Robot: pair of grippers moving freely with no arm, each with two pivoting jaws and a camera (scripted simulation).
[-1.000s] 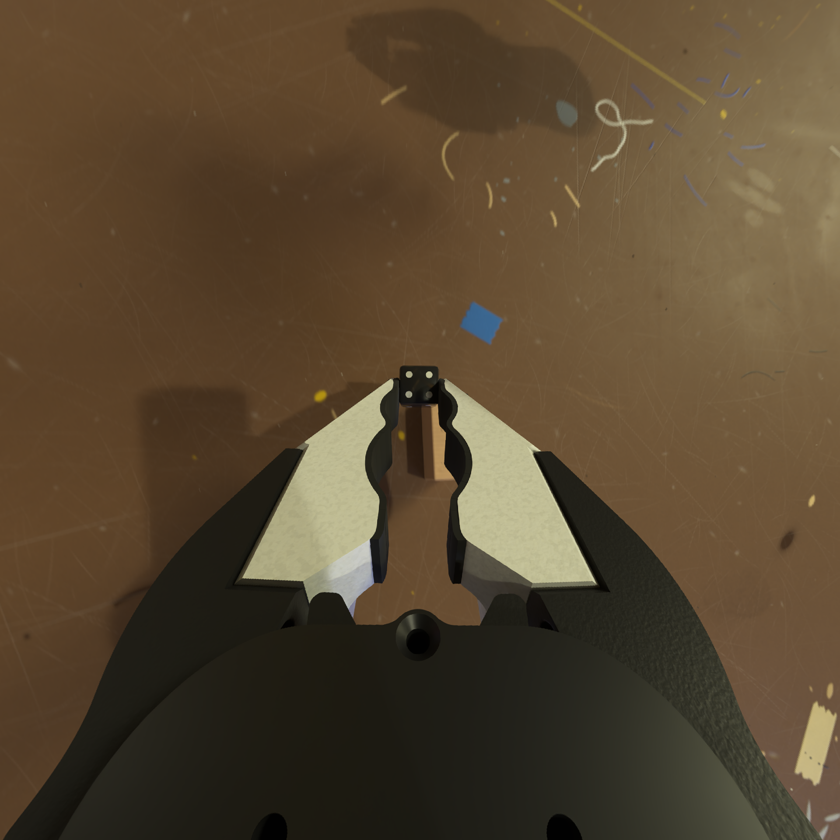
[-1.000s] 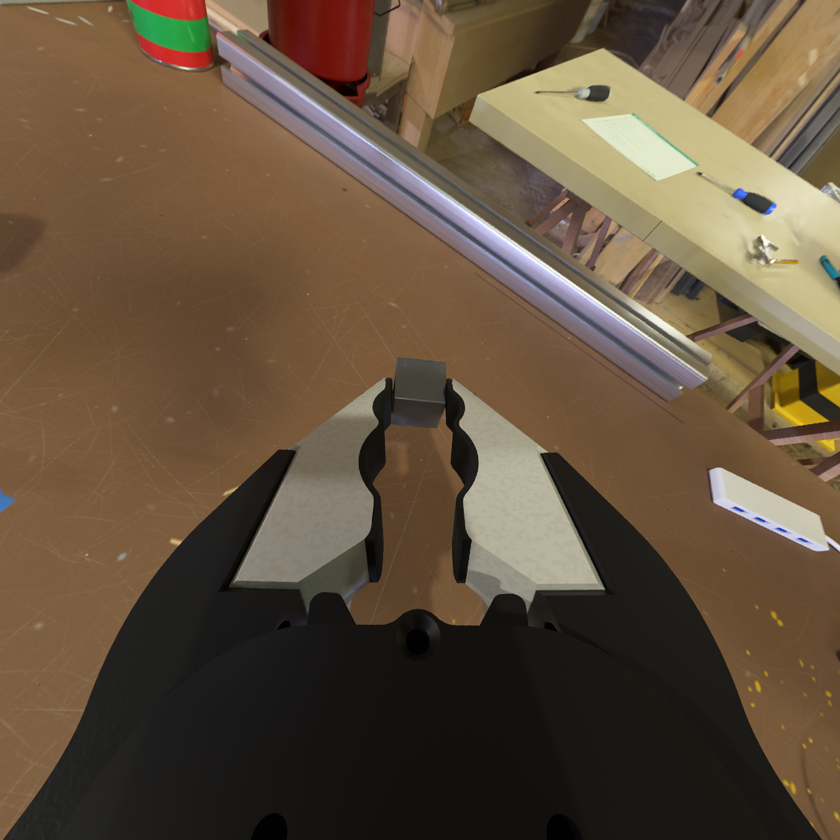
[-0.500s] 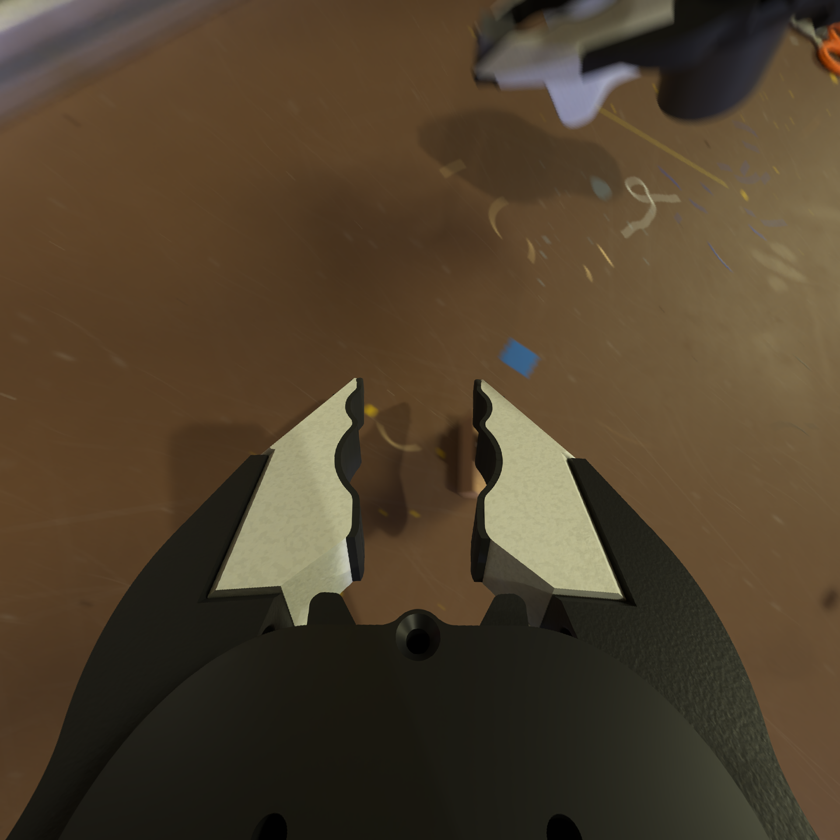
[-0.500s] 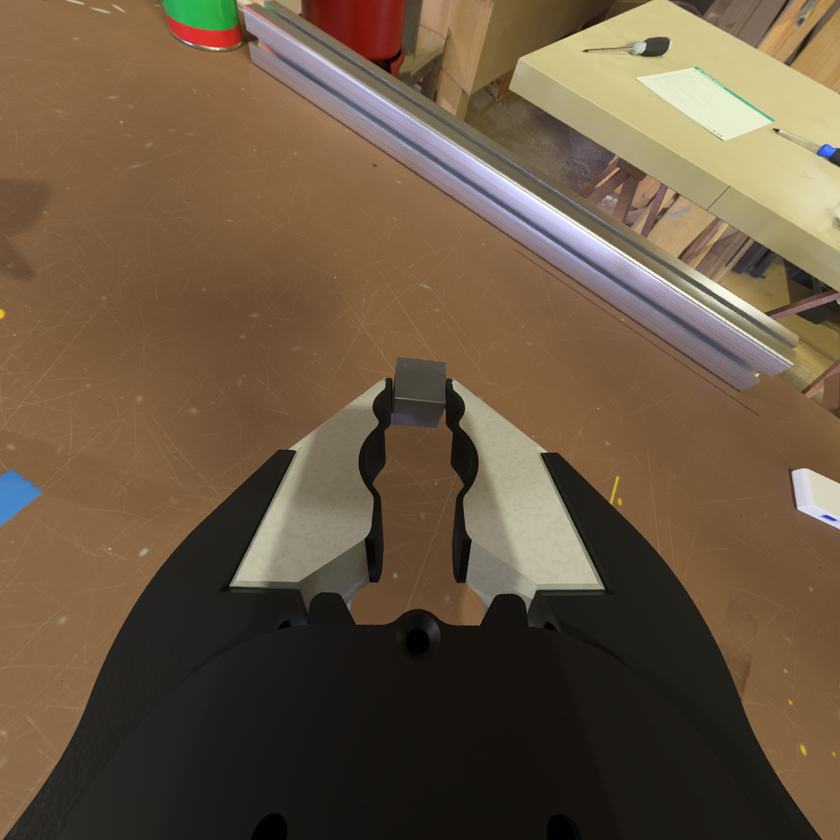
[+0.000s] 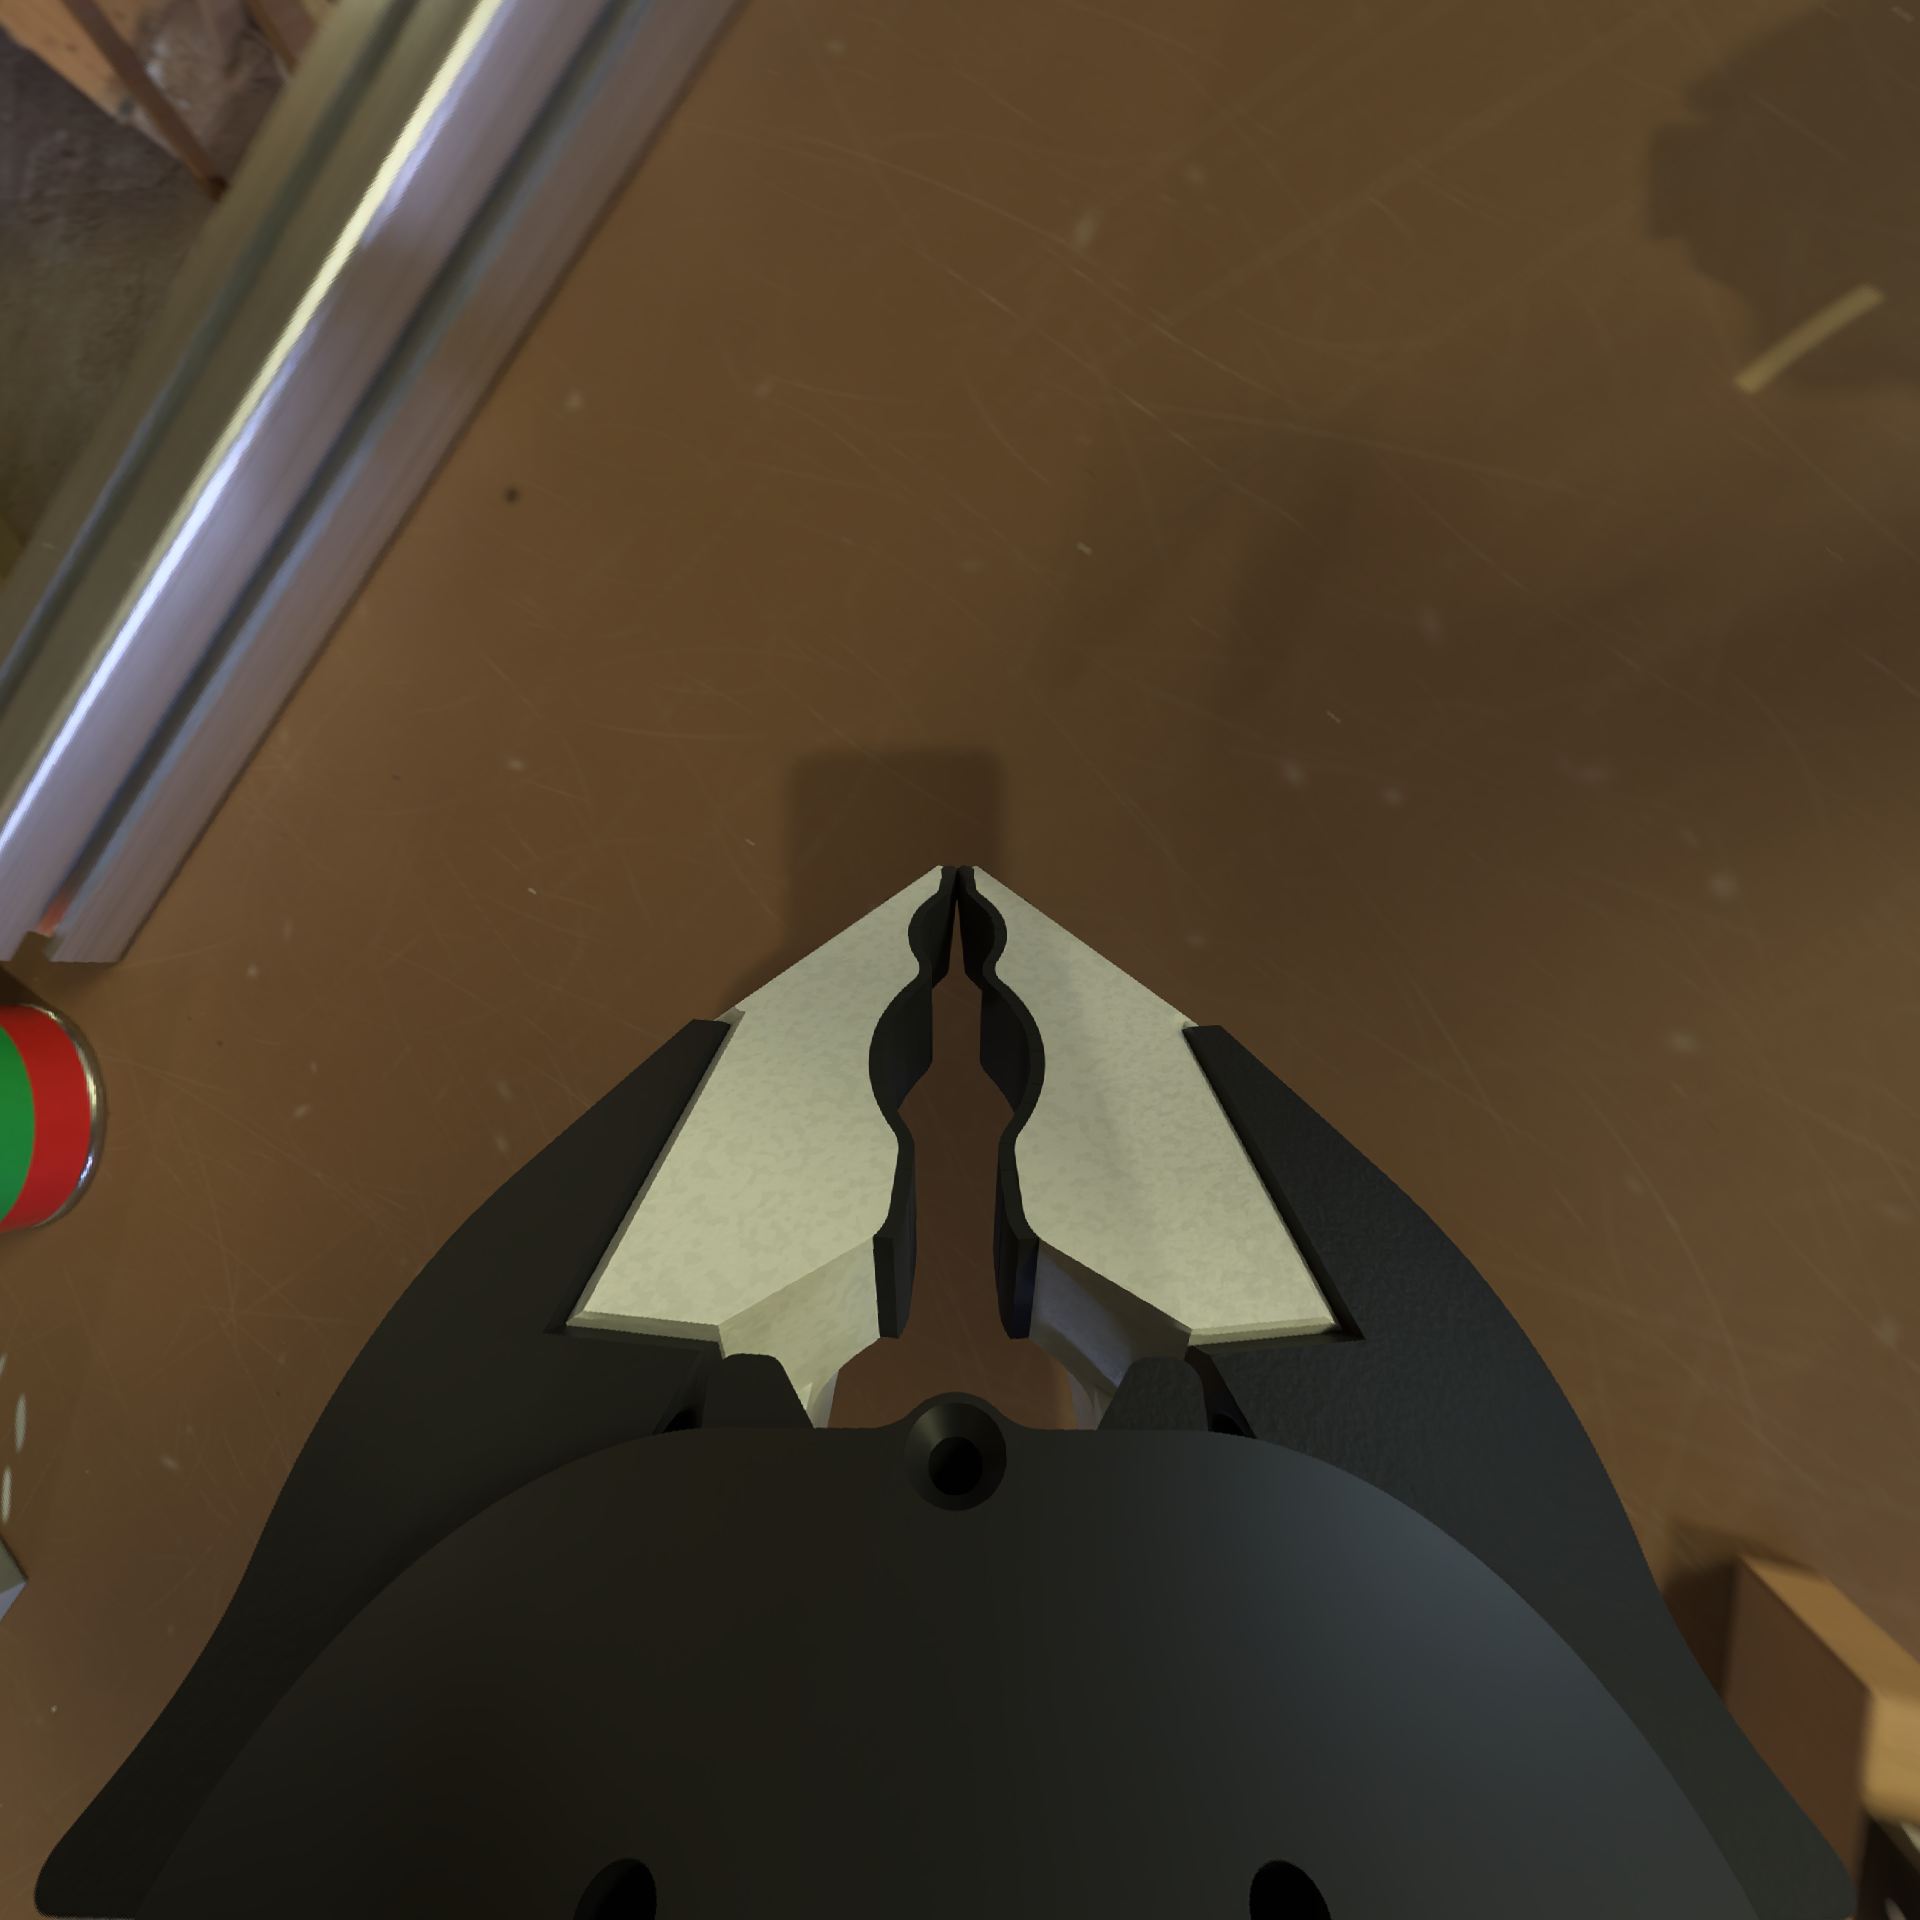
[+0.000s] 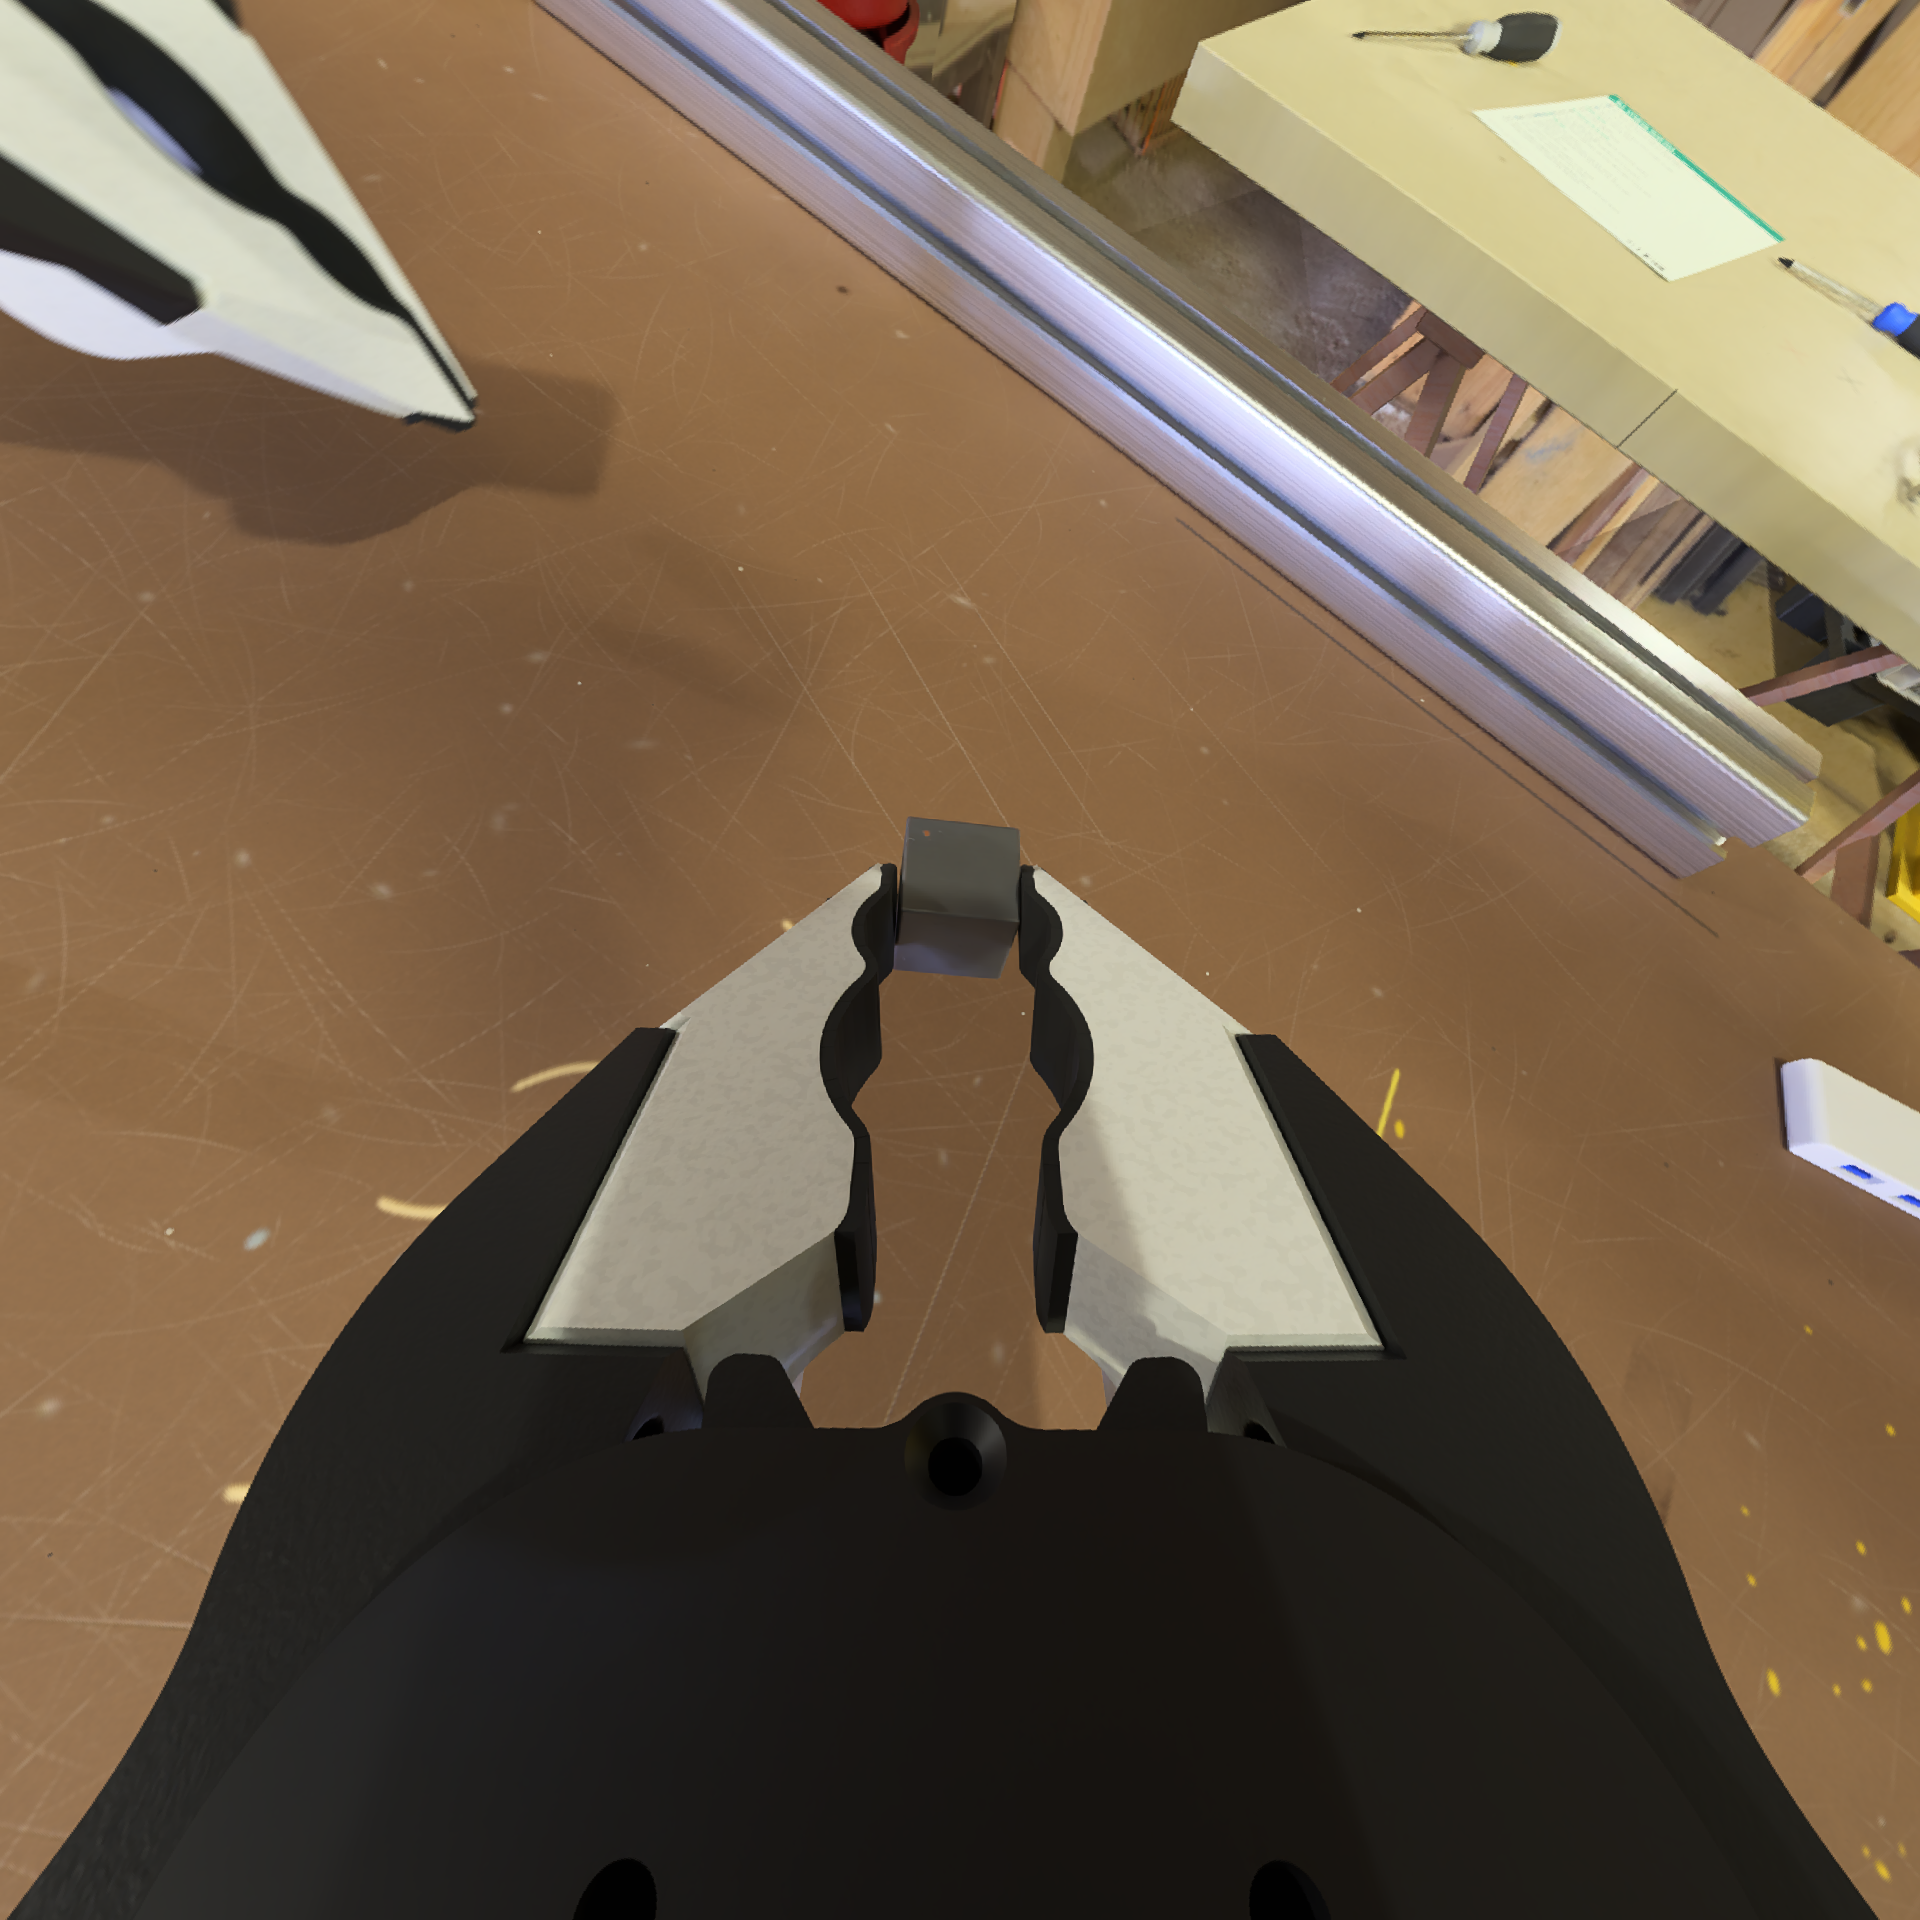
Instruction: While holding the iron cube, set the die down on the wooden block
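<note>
My left gripper [image 5: 957, 871] is shut with nothing between its tips, above the bare brown table. It also shows at the top left of the right wrist view [image 6: 442, 407], above its own shadow. My right gripper [image 6: 957, 894] is shut on the grey iron cube [image 6: 957, 896] and holds it at its fingertips above the table. The die and the wooden block are not in view in either frame.
A long aluminium rail [image 5: 249, 436] runs along the table edge; it also shows in the right wrist view [image 6: 1195, 395]. A red and green can [image 5: 42, 1117] stands at the left. A white USB hub [image 6: 1849, 1132] lies at the right. A cream workbench [image 6: 1558, 208] stands beyond the rail.
My left gripper let go of the die, opened, swung away to the left toward the rail, then shut empty. The die and wooden block left its view. My right gripper kept hold of the iron cube.
</note>
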